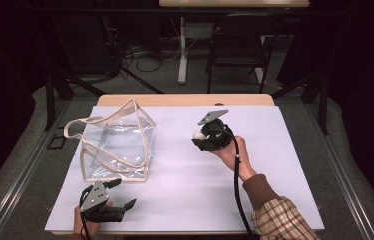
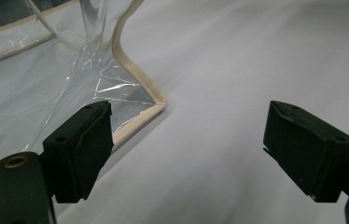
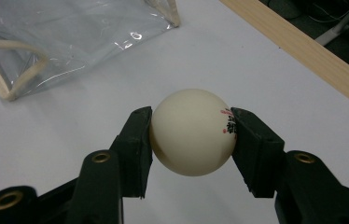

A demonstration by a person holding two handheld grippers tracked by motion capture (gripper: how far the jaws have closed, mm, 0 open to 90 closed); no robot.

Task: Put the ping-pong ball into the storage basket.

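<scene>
Right gripper view: red print on ball [image 3: 193, 132].

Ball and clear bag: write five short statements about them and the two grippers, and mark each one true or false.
1. The right gripper is shut on the cream ball. True.
2. The ball lies inside the clear bag. False: it is held between the right gripper's jaws, apart from the bag.
3. The left gripper is open with nothing between its jaws. True.
4. The bag has beige trim along its edges. True.
5. The left gripper is clamped on the bag's handle. False: its jaws stand open near a bottom corner of the bag, over the white table cover.
</scene>
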